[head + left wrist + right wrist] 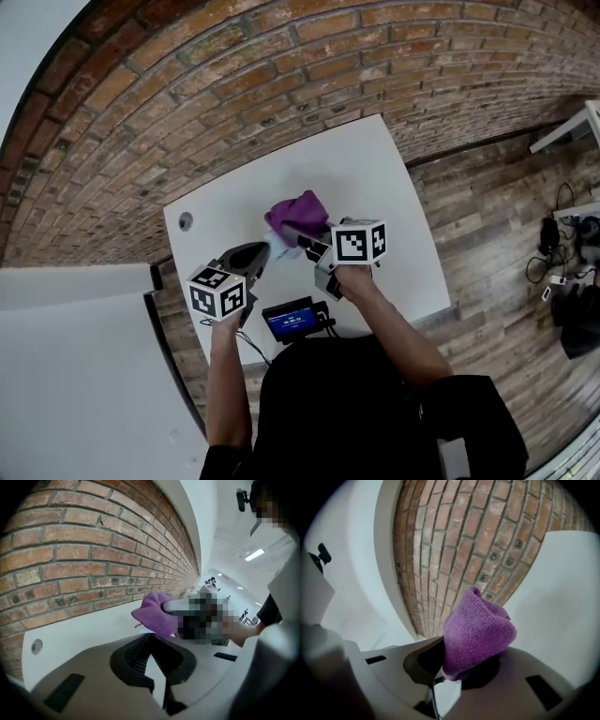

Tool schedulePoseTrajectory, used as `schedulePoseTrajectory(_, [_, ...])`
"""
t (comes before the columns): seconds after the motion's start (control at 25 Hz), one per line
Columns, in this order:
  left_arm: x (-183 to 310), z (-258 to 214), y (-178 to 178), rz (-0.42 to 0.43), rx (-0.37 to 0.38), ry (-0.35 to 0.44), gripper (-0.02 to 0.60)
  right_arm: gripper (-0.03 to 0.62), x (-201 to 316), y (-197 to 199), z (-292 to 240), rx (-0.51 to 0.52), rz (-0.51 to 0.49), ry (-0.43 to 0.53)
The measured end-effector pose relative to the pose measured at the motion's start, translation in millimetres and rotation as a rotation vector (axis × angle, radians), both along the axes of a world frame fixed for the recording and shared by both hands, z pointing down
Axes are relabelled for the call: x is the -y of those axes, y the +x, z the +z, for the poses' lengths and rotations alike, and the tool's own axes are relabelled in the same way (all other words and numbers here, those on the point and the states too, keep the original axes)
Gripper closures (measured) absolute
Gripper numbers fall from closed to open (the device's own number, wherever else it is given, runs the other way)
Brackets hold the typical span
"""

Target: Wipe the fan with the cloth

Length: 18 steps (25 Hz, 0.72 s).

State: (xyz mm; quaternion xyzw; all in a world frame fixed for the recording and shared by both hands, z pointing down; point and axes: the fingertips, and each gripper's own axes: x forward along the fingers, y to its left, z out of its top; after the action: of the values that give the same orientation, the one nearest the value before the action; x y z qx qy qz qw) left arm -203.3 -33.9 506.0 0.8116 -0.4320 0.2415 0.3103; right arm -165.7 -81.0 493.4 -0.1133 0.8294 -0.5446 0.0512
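The cloth [298, 210], a purple, nubbly bundle, is pinched in our right hand-held gripper [298, 236]. Its jaws are closed on the lower end of the fabric, and the rest bulges out in a rounded lump beyond the tips. From the head view the cloth sits over the middle of the white surface [375, 169], toward its far edge. We cannot tell whether the fabric touches the surface. In the right gripper view the lump fills the centre and hides the jaw tips. There the brick wall [234, 75] stands behind it at 12 o'clock and the surface spreads away at 3 o'clock.

Our left hand-held gripper [251, 255] lies at 7 o'clock of the cloth, near it but apart. Its jaws are drawn together with nothing between them, and it slants down toward the surface. In the left gripper view the cloth shows just past the tips at about 1 o'clock, with the other gripper reaching in from 3 o'clock.

A small black device with a lit blue screen [292, 321] rests on the near edge of the surface, at 6 o'clock of the cloth and between our two forearms. A round grommet hole [185, 221] is set in the surface at 9 o'clock of the cloth, close to the left edge. The brick wall curves round the surface from 9 to 1 o'clock. A wooden floor [487, 216] lies at 3 o'clock.
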Motion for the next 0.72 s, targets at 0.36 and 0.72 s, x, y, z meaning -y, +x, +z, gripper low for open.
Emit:
schedulePoseTrajectory(0.36, [-0.7,0.1,1.3,-0.026,-0.010,0.007,0.575,0.531,-4.3,4.3,50.0,-0.067,0.163,-0.140])
schedulePoseTrajectory(0.72, [-1.2,0.4,-1.2,-0.057,-0.041,0.010,0.575,0.531,-24.8,2.3,149.8,-0.378,0.018,-0.213])
